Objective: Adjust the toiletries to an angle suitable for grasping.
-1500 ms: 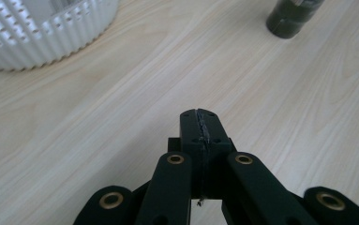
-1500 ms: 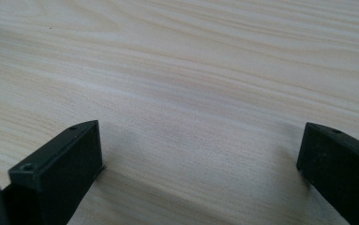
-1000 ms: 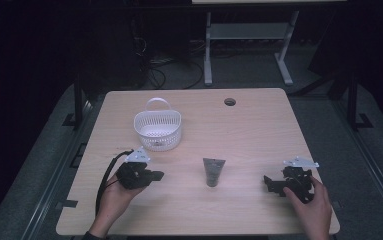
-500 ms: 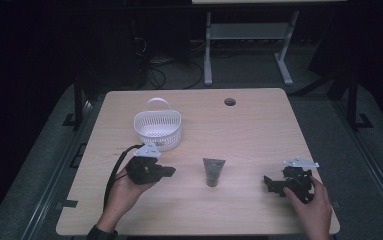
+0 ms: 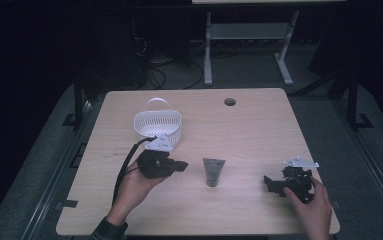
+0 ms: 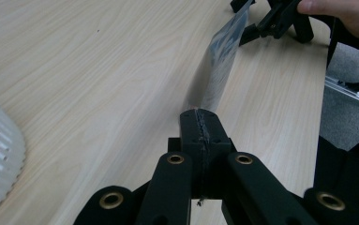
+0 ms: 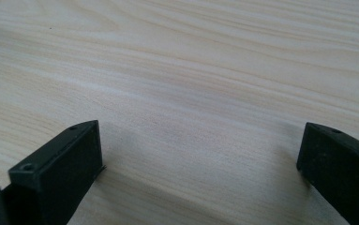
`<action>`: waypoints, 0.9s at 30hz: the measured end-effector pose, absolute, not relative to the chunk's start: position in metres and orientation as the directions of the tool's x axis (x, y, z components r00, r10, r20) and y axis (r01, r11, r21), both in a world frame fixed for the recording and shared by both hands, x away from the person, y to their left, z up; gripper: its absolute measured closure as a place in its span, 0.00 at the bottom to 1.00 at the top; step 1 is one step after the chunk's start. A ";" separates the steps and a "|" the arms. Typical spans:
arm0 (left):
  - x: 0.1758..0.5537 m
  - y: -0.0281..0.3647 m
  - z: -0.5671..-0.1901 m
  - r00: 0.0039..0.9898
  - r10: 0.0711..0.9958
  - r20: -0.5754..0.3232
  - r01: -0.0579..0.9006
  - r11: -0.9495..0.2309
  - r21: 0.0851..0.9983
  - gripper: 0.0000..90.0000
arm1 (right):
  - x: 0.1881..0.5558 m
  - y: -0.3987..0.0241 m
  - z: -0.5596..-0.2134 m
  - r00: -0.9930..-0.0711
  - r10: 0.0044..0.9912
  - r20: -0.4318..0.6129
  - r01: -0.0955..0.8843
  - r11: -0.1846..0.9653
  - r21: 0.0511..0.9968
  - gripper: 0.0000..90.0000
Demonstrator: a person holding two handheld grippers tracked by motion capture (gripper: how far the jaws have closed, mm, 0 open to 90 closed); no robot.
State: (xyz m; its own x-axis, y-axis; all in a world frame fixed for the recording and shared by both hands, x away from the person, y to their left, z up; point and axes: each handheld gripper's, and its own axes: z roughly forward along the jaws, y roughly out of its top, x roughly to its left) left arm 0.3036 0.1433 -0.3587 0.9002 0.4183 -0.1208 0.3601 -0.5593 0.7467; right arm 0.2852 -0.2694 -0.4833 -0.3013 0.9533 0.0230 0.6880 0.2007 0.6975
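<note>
1. The grey tube [image 5: 213, 171] lies flat near the middle of the surface [image 5: 259, 125], slightly toward 6 o'clock, cap end toward you.
2. Your left tongs [image 5: 179, 164] sit just at the tube's 9 o'clock, apart from it, jaws pressed together on nothing; in the left gripper view the tube [image 6: 221, 65] lies just past their tips.
3. Your right tongs [image 5: 269, 182] rest well off at the tube's 3 o'clock, jaws spread wide over bare wood.
4. The white basket [image 5: 157, 128] stands at the tube's 10 o'clock, just behind your left hand [image 5: 134, 187].
</note>
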 end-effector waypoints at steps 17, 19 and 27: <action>0.308 0.119 -0.347 0.920 0.377 -0.110 0.325 -0.572 0.754 1.00 | 0.285 -0.269 -0.483 -0.302 0.953 0.022 0.687 0.202 0.698 0.00; 0.309 0.117 -0.346 0.920 0.376 -0.107 0.322 -0.574 0.753 1.00 | 0.285 -0.269 -0.483 -0.301 0.953 0.023 0.688 0.201 0.697 0.00; 0.316 0.107 -0.348 0.922 0.374 -0.105 0.322 -0.584 0.745 1.00 | 0.285 -0.269 -0.483 -0.302 0.953 0.023 0.688 0.201 0.698 0.00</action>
State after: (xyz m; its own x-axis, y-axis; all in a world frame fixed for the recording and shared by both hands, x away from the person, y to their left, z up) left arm 0.3157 0.1073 -0.3477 0.9216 0.3736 -0.1054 0.3219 -0.5839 0.7453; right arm 0.2852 -0.2694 -0.4832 -0.3019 0.9531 0.0234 0.6878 0.2007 0.6976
